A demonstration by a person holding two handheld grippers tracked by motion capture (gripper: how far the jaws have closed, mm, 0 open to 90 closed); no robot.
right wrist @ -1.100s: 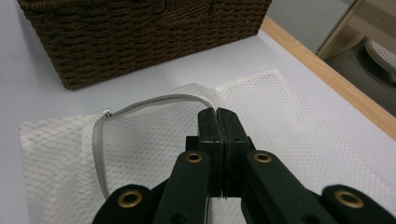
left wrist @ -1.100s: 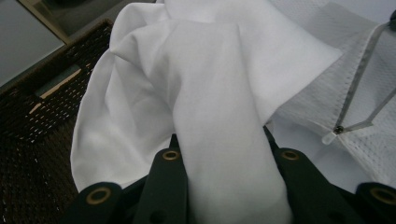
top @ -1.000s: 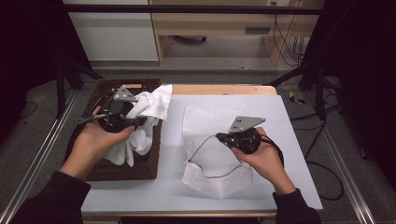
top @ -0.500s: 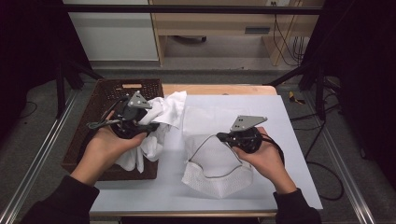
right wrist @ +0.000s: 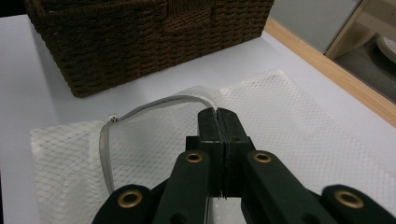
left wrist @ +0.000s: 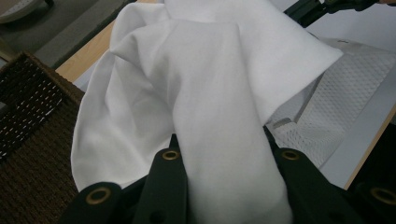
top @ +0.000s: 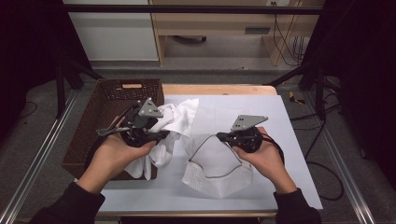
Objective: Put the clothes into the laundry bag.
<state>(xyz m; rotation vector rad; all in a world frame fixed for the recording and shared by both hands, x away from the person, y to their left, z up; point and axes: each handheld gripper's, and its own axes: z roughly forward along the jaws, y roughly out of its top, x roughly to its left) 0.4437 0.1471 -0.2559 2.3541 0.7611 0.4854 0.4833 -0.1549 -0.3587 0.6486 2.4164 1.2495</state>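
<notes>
White cloth (top: 173, 122) hangs bunched from the left gripper (top: 156, 134), draped over the right wall of the wicker basket (top: 93, 135) & partly over the table (top: 289, 154) edge beside it. In left gripper view the cloth (left wrist: 210, 107) sits betw. the two black jaws, which are clamped on a thick fold of it; rest of the fabric billows up & away from the jaws. Left hand (top: 112, 156) holds that gripper just above the basket's right side.

White mesh laundry bag (top: 217, 168) lies flat on the table, centre-front, just right of the cloth; whether they touch, can't tell. Its grey zipper rim (top: 201, 142) is lifted into a loop at the bag's mouth. Right gripper (top: 219, 136) has jaws fully closed on that rim: right gripper view shows the jaws pressed together w/ the grey edge (right wrist: 154, 105) pinched at the tips, mesh bag (right wrist: 299, 135) spread under them. Right hand (top: 264, 156) rests over the bag's right side.

Basket is dark brown woven, at table's left edge, handle slot on far wall. Beyond the table: light wooden shelf unit (top: 224, 28) & cables on the floor.
</notes>
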